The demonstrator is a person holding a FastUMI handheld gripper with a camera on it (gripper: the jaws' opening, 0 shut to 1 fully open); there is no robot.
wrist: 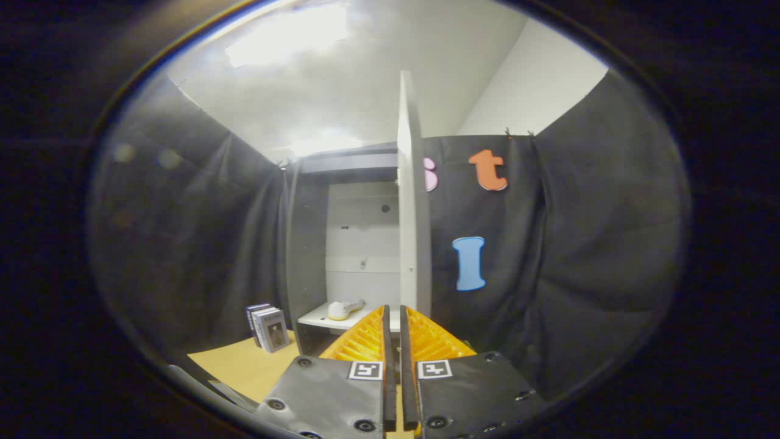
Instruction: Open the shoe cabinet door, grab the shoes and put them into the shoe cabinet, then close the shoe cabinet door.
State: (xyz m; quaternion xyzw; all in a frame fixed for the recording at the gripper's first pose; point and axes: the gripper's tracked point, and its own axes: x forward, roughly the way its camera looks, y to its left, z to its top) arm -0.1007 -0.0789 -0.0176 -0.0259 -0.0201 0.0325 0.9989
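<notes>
The door (413,201) stands open, edge-on just beyond the claw (393,317). A shoe (345,308) lies on the shelf (317,318) inside the cabinet (359,244). The claw's fingers sit nearly together, holding nothing. Judging by this, loading looks done and closing is in hand: the next move calls for pushing the door toward the cabinet. Some books (268,327) stand on the worktop (244,366).

Shoe cabinet (308,244), dark-sided with a pale back panel, stands open beyond the gripper (393,314); its white door (413,201) is swung out edge-on, just ahead of the nearly closed, empty fingers. One pale shoe (345,308) lies on the white shelf (317,318) inside. A small stack of books (268,327) stands on the worktop (244,366) left of the cabinet.
</notes>
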